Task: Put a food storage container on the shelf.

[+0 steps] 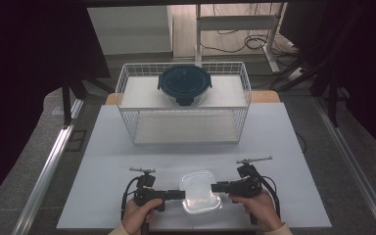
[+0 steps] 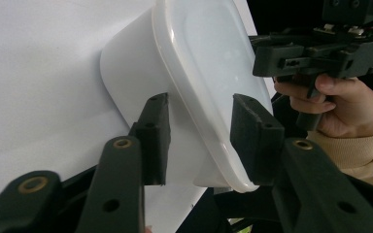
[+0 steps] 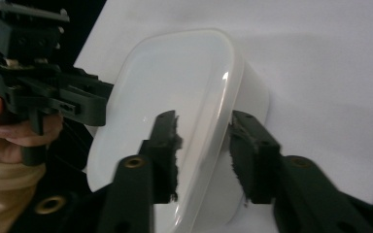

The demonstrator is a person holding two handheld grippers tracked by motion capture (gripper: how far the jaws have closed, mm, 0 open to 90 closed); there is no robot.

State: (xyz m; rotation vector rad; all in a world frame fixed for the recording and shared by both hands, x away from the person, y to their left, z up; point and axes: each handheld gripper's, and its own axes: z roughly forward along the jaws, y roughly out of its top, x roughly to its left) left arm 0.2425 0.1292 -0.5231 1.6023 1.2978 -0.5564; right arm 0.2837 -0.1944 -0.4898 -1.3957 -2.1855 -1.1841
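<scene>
Item: white plastic box [image 1: 200,191] with a fitted translucent lid, rounded corners. It sits at the near edge of the worktop [image 1: 107,147], midway between the person's two hands, directly in front of the person.

Left tongs [image 1: 180,194]: held in the person's left hand [image 1: 138,215], pointing inward at the box's left end. In the left gripper view the two black jaws [image 2: 200,141] straddle the lid rim of the box [image 2: 194,77], one jaw against the side wall below the rim and the other over the lid top. The jaws sit close on the rim; a firm clamp cannot be told from these pictures.

Right tongs [image 1: 215,187]: held in the person's right hand [image 1: 262,210], pointing inward at the box's right end. In the right gripper view the jaws [image 3: 201,155] bracket the lid edge of the box [image 3: 175,92] in the same way, one pad on the lid face, the other at the side wall. Contact looks close; actual pressure cannot be told.

Each gripper view also shows the opposite hand and its gripper beyond the box.

Other stock: white wire basket [image 1: 127,83] at the far middle of the worktop, well apart from the box. Inside it stands a round glass container with a dark blue clip lid [image 1: 184,84], upright, toward the basket's back.
</scene>
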